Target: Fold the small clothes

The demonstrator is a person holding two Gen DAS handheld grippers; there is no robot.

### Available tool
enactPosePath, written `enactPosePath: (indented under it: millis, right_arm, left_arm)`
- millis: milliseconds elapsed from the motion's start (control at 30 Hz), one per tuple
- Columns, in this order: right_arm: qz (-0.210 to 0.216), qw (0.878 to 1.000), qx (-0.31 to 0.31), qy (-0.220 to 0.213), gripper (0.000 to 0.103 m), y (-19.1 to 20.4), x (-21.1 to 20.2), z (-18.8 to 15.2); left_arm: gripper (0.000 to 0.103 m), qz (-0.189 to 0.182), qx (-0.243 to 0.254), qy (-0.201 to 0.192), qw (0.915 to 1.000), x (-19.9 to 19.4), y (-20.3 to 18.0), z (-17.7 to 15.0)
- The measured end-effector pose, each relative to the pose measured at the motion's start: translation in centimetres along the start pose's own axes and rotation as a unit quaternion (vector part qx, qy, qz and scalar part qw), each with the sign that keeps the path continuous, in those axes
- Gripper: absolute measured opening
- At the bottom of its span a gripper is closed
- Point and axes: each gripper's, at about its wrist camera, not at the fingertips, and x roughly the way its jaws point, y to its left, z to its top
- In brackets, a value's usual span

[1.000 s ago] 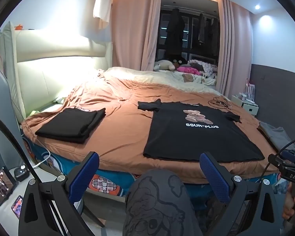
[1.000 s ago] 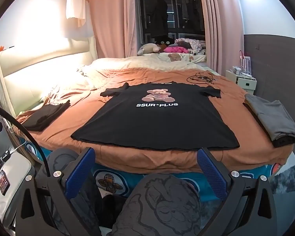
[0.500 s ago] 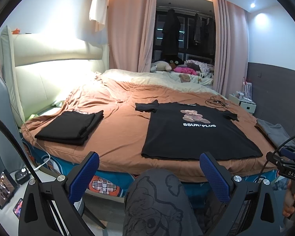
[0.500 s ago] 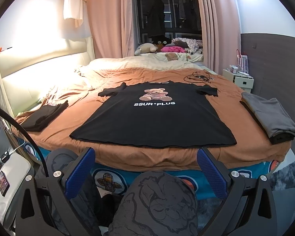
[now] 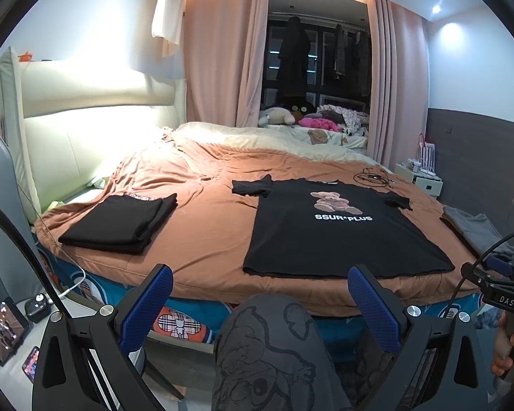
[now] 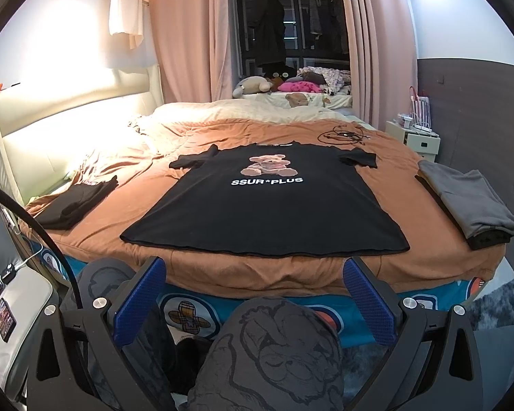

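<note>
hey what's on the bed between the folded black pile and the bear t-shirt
Nothing: only bare, wrinkled brown bedspread separates the folded black pile from the bear t-shirt. The left wrist view shows that stretch most clearly.

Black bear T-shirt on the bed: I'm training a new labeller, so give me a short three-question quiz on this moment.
1. True or false: the black bear T-shirt lies spread flat, print up.
2. Which folded pile lies on the right side of the bed? A) grey pile B) black pile
3. Fill in: both the left claw and the right claw are ____ and holding nothing.

Key: 1 true; 2 A; 3 open.
</note>
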Motion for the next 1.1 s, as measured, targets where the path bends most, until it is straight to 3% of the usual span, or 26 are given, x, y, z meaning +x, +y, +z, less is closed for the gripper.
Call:
enactPosePath:
  millis: [1100]
  right_arm:
    - [-0.004, 1.0, -0.003, -0.01, 0.103, -0.04, -0.19, 0.22]
  left_arm:
    - [0.103, -0.011, 0.002, -0.007, 0.9999, -0.08, 0.33, -0.39]
